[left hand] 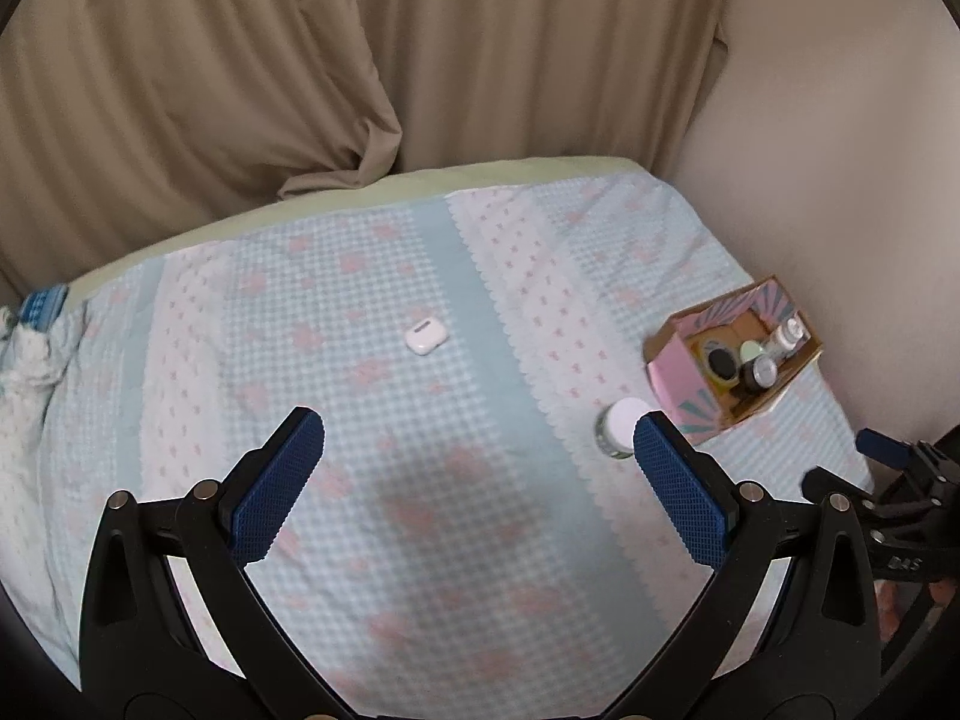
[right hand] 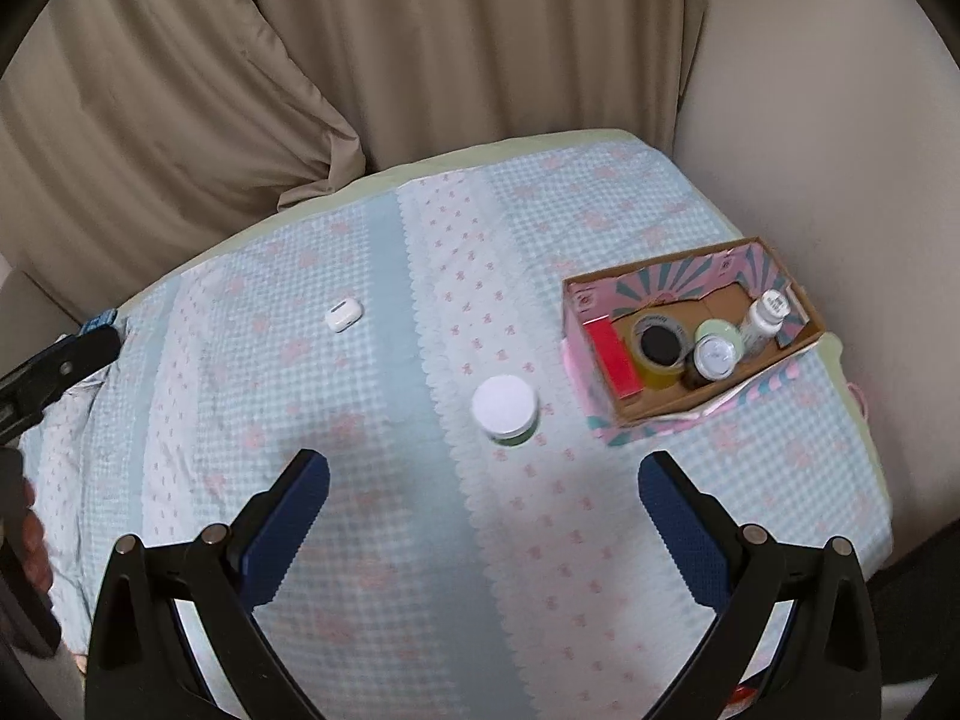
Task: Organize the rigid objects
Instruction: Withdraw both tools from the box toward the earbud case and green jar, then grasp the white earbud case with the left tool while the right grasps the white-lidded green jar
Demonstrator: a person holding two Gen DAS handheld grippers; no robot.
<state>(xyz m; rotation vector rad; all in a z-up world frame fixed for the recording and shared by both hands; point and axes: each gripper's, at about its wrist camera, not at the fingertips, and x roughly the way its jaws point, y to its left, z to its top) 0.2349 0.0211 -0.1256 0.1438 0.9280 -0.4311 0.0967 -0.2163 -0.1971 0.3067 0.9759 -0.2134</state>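
Both hand-held grippers, left [left hand: 479, 450] and right [right hand: 483, 492], are spread wide and hold nothing. The white-lid jar [right hand: 504, 409] sits on the bed beside the box [right hand: 624, 405], likely next to go in. Farther off, mid-bed, lies the white earbud case [right hand: 344, 314]

One box [right hand: 708, 402] sits on the bed. Inside it there are one red pack [right hand: 613, 354], one roll of tape [right hand: 659, 348] and three small bottles [right hand: 714, 355]. Outside the box, there is one jar with a white lid [right hand: 503, 407] and one white earbud case [right hand: 344, 315].
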